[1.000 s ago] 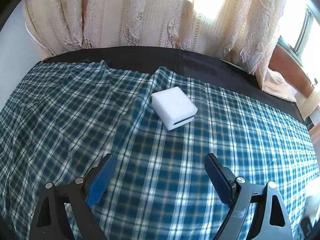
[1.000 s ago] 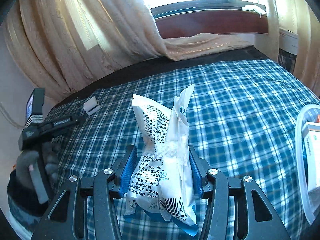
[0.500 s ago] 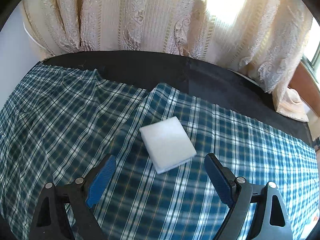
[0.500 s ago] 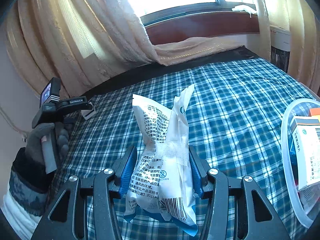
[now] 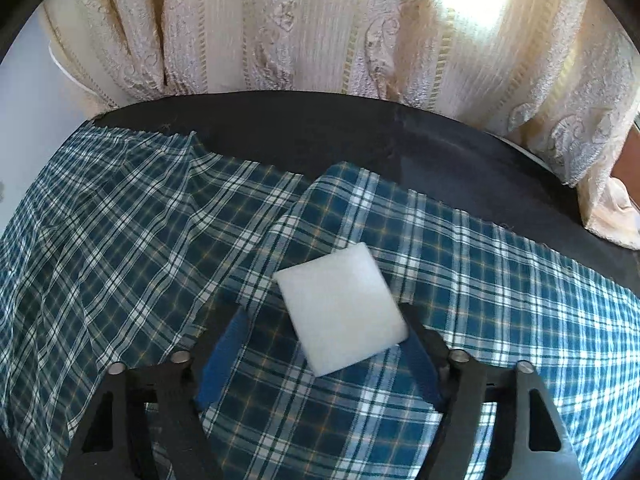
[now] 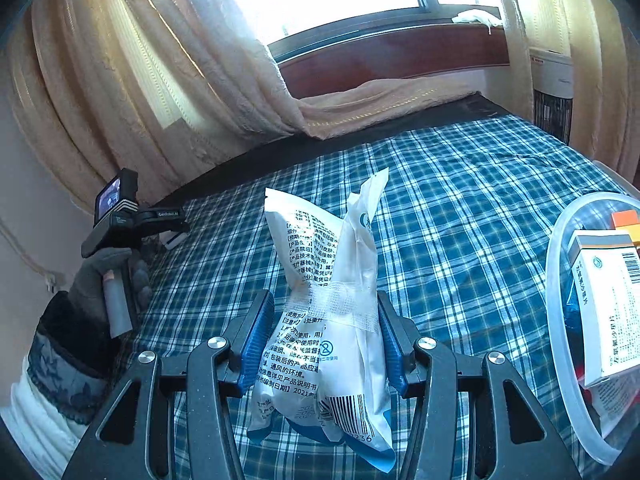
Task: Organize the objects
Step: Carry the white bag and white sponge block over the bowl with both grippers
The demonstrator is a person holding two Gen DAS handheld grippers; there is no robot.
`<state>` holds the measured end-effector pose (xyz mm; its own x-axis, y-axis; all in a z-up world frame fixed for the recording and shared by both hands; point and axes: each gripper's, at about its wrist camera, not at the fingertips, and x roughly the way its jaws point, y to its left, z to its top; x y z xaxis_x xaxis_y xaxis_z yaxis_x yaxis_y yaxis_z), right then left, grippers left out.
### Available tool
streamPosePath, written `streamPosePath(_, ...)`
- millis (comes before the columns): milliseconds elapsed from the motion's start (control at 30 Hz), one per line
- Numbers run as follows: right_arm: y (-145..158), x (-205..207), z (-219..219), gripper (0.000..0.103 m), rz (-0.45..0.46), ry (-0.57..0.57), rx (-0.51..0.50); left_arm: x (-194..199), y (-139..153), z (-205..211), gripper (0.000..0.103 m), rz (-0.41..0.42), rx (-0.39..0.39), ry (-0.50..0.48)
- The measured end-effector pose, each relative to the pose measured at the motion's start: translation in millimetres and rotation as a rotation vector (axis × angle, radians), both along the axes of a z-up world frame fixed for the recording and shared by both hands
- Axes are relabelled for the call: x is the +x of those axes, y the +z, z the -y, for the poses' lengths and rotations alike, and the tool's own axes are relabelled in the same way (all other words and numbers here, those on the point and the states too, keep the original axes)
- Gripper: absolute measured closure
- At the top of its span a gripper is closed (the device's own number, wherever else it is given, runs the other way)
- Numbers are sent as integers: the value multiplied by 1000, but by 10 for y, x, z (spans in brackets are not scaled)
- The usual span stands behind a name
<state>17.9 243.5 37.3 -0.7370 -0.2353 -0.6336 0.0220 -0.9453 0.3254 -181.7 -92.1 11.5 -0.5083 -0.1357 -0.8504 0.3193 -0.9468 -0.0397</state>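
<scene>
White flat square box (image 5: 341,307) lies tilted on the plaid cloth (image 5: 120,248), near its far edge. White printed pouch (image 6: 328,320), taped round the middle, stands upright and crumpled. Clear tub (image 6: 560,320) at the right has cartons (image 6: 604,300) in it.

Bare plaid cloth (image 6: 460,208) lies open between the curtain (image 6: 168,92) and clear tub (image 6: 560,320).

white square foam block (image 5: 342,307) lies on the blue plaid tablecloth (image 5: 500,288) near its far edge; clear plastic tub (image 6: 560,320) of boxes at the right edge.
</scene>
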Motion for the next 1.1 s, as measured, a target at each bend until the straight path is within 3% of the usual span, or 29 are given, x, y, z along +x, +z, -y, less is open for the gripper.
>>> streamPosePath(33, 9, 10, 0, 52, -3, -1, 1, -4, 4, -12, 40, 0, 5, -10)
streamPosePath(133, 32, 38, -8, 52, -12, -5, 2, -2, 24, -47, 49, 0, 12, -37)
streamPosePath(633, 79, 161, -55, 52, -29, -24, -2, 278, 256, -183, 50, -65, -3, -86)
streamPosePath(1100, 200, 424, -262, 52, -61, -85, 0, 724, 504, -967, 50, -125, -2, -304)
